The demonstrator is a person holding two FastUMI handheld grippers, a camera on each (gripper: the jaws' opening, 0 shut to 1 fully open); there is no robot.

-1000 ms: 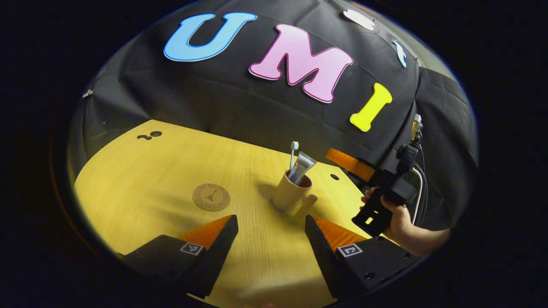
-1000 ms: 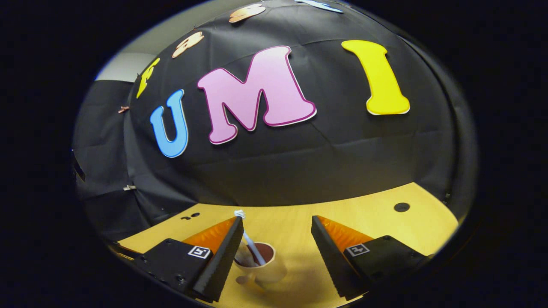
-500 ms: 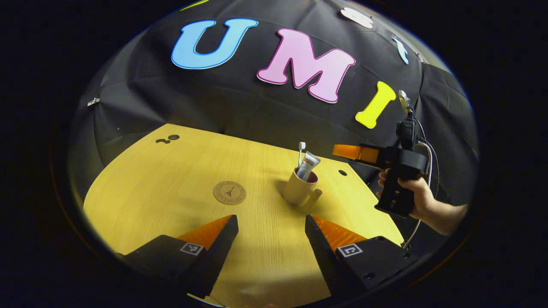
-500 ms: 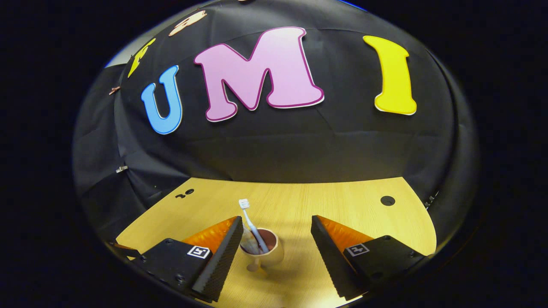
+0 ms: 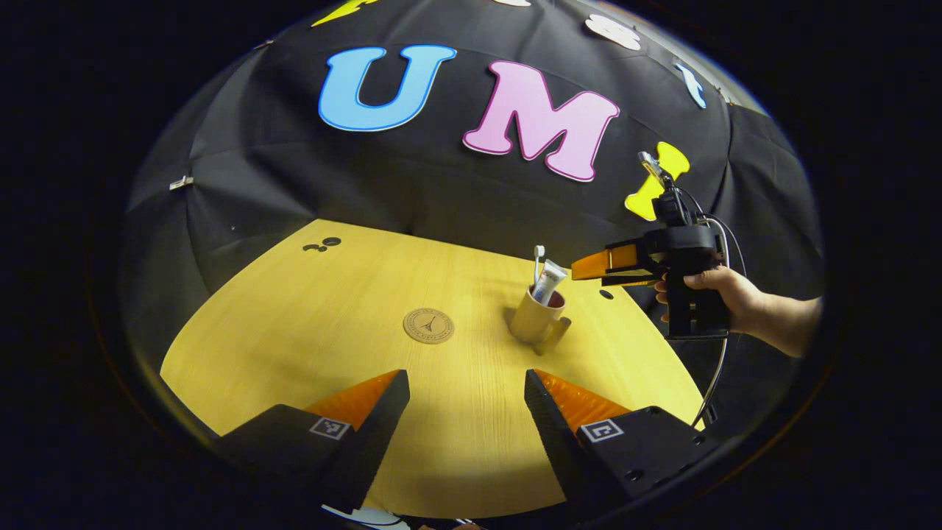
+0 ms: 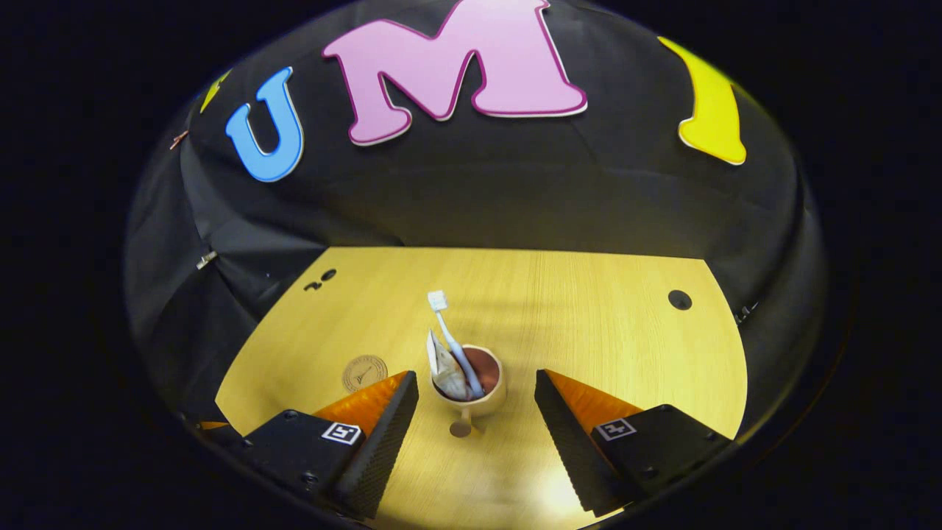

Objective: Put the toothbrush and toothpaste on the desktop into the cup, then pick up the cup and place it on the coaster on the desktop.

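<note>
I hold one gripper in each hand over the yellow wooden table (image 5: pixel 309 331); my left gripper (image 5: pixel 467 390) hangs low over the near part of the table with its two fingers wide apart and nothing between them; my right gripper (image 6: pixel 477 397) has its fingers spread wide too, and it grabs nothing; in the right gripper view the tan cup (image 6: pixel 471 397) stands on the table between those two fingers, but they do not touch it; the cup's handle (image 6: pixel 461 427) points toward me; the white toothbrush (image 6: pixel 452 342) stands in the cup with its brush end up, leaning to the left; the toothpaste tube (image 6: pixel 444 366) sits in the cup beside it; in the left gripper view the cup (image 5: pixel 536 320) is upright on the bare table, and the round brown coaster (image 5: pixel 428 325) lies flat to its left, apart from it; my right hand (image 5: pixel 725 294) holds the right gripper (image 5: pixel 603 266) up in the air, just right of the cup and a bit above it.
</note>
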